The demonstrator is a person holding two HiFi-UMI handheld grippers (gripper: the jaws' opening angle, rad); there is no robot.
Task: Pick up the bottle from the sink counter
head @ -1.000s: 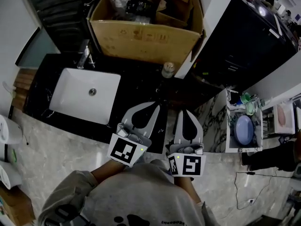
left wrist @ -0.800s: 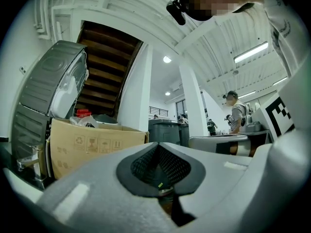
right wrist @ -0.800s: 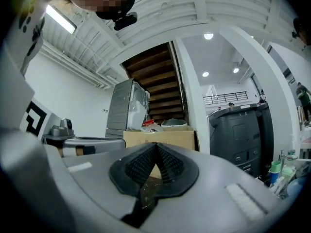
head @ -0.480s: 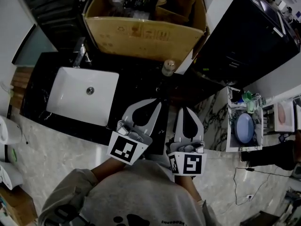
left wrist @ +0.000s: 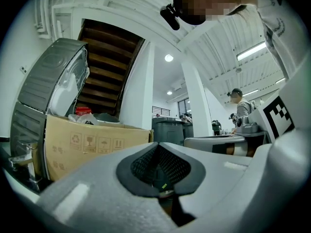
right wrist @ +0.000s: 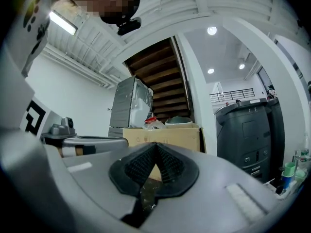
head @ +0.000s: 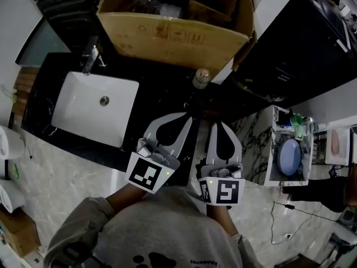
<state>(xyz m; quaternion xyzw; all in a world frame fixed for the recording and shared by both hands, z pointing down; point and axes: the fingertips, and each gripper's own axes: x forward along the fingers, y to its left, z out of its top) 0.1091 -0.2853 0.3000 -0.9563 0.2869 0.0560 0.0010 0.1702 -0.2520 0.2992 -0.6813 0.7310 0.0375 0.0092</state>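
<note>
Left tool [head: 187,116] and right tool [head: 216,125], both pressed together and empty, are hovering side by side over the dark table [head: 162,91]; the bottle [head: 201,78] is standing beyond their tips, untouched.

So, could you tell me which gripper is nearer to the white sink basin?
Left. The left gripper is just right of the sink basin, over the dark counter; the right gripper lies farther right, beyond the left one.

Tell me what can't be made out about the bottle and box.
Bottle: head view, too small and dark to read any label.
Bottle again: both gripper views, not recognisable past the jaws filling the foreground.
Box: head view, contents mostly cut off by the top edge.
</note>
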